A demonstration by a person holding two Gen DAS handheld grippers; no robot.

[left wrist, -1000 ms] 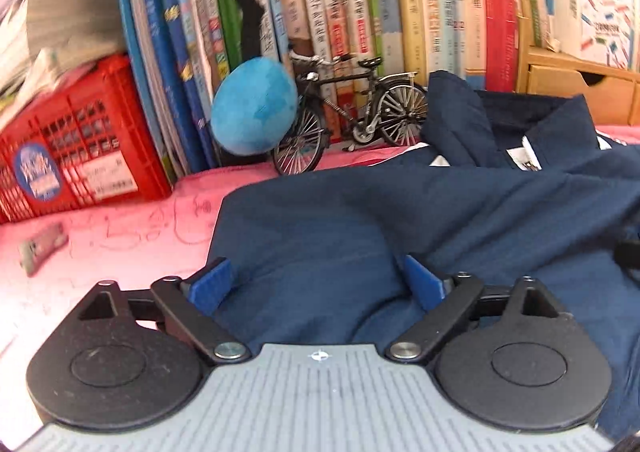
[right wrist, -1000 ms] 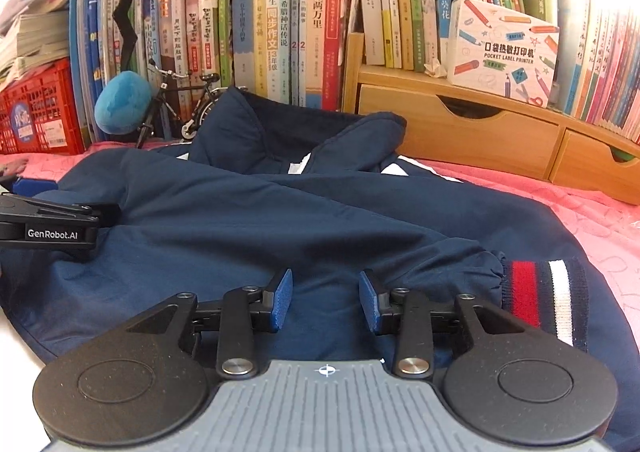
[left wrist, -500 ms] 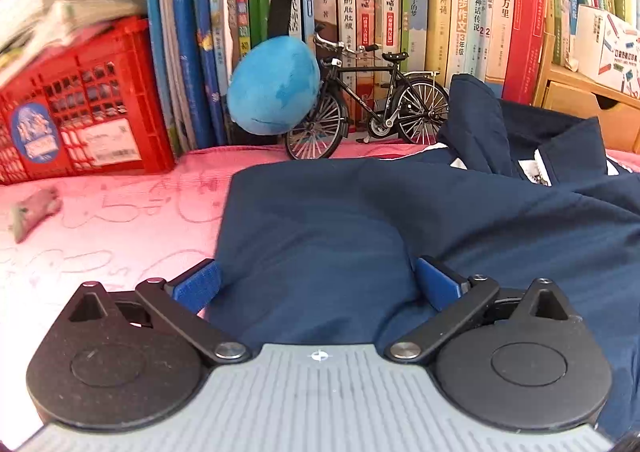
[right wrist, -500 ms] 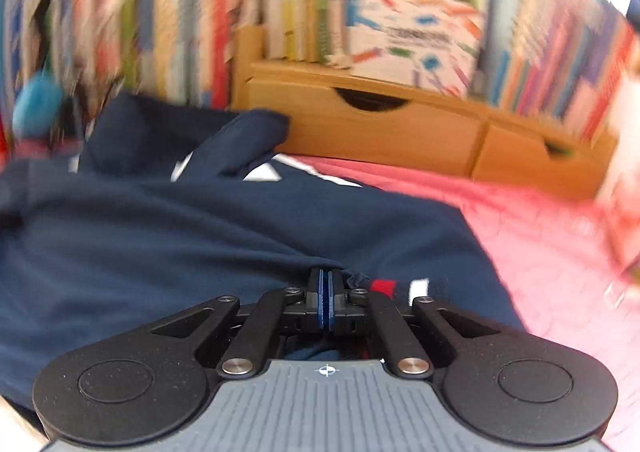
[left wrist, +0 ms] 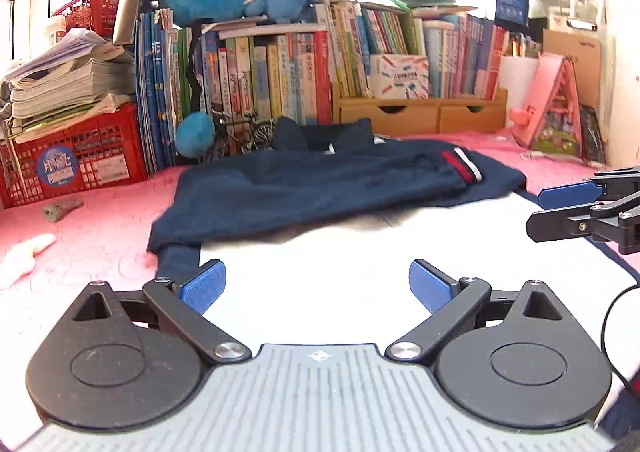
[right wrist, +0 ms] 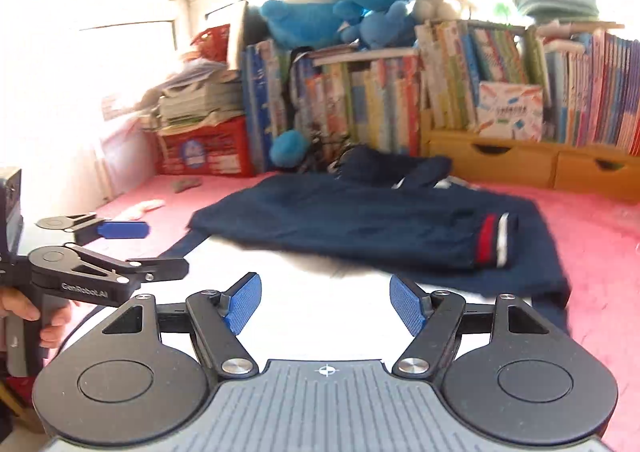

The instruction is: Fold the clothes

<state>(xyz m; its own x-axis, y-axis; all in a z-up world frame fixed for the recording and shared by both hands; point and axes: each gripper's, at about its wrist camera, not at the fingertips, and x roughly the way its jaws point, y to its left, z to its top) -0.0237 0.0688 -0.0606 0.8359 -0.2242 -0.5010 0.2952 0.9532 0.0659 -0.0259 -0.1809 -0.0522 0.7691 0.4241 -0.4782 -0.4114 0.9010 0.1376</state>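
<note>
Navy jacket (left wrist: 320,188) lies spread on pink mat (left wrist: 92,228) before bookshelf, red-white-blue cuff (left wrist: 460,166) folded across its right side; near part washed out white. Left: red crate (left wrist: 76,160) under paper stack. Left gripper (left wrist: 316,284) spread wide, holding nothing, above jacket's near edge. Right gripper (right wrist: 326,304) likewise wide apart, empty.

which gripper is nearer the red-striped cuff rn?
Right. The right gripper sits just below-left of the striped cuff; the left gripper is further left, across the jacket.
</note>
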